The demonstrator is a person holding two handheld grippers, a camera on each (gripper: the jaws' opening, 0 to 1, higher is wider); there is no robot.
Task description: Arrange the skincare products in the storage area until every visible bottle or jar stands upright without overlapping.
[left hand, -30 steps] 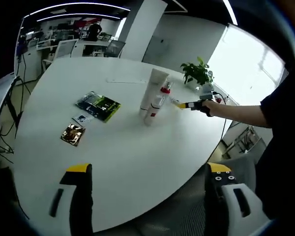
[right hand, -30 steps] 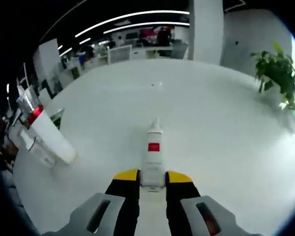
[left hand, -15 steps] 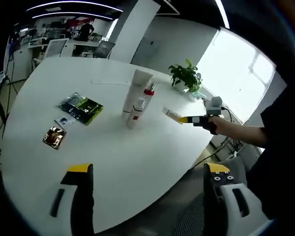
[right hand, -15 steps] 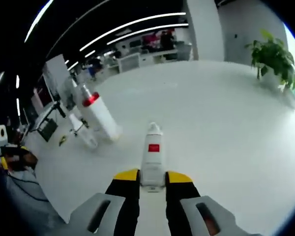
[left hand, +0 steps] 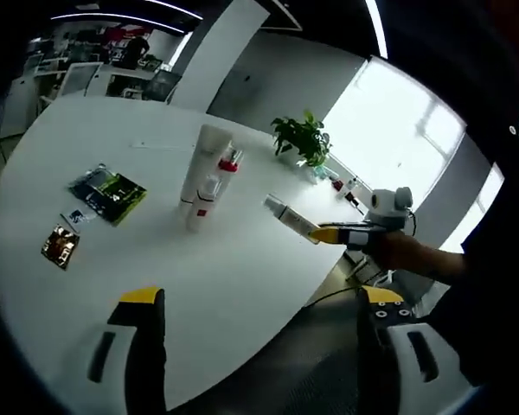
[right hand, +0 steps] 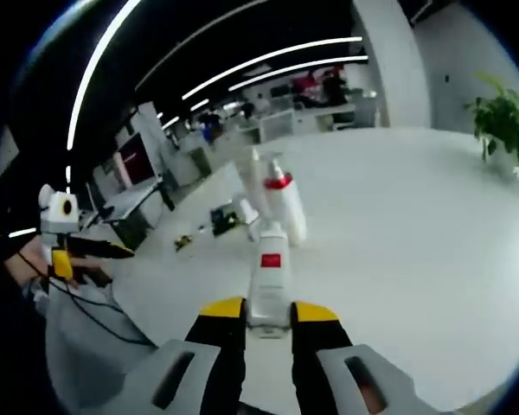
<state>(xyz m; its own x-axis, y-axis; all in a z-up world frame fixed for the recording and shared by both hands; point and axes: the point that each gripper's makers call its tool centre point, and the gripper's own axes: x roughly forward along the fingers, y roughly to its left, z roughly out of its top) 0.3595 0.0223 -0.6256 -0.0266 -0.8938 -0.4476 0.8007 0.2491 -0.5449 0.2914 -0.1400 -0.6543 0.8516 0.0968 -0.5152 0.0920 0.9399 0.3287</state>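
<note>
My right gripper (right hand: 268, 309) is shut on a small white bottle with a red label (right hand: 269, 270), which points forward along the jaws above the white table (right hand: 415, 233). In the left gripper view the same bottle (left hand: 287, 217) sticks out of the right gripper (left hand: 330, 233), held off the table to the right of the group. A tall white tube (left hand: 205, 158), a red-capped bottle (left hand: 219, 177) and a smaller bottle (left hand: 199, 206) stand close together mid-table. My left gripper (left hand: 261, 296) is open wide near the table's edge, holding nothing.
A green-black packet (left hand: 109, 186), a small blue-white sachet (left hand: 80, 218) and a gold sachet (left hand: 60, 245) lie flat left of the bottles. A potted plant (left hand: 301, 138) stands at the far edge. A person's hand (left hand: 402, 252) holds the right gripper. Office desks fill the background.
The right gripper has drawn back from the standing group with the white bottle still in it. Both views have swung, so the standing bottles now sit farther off.
</note>
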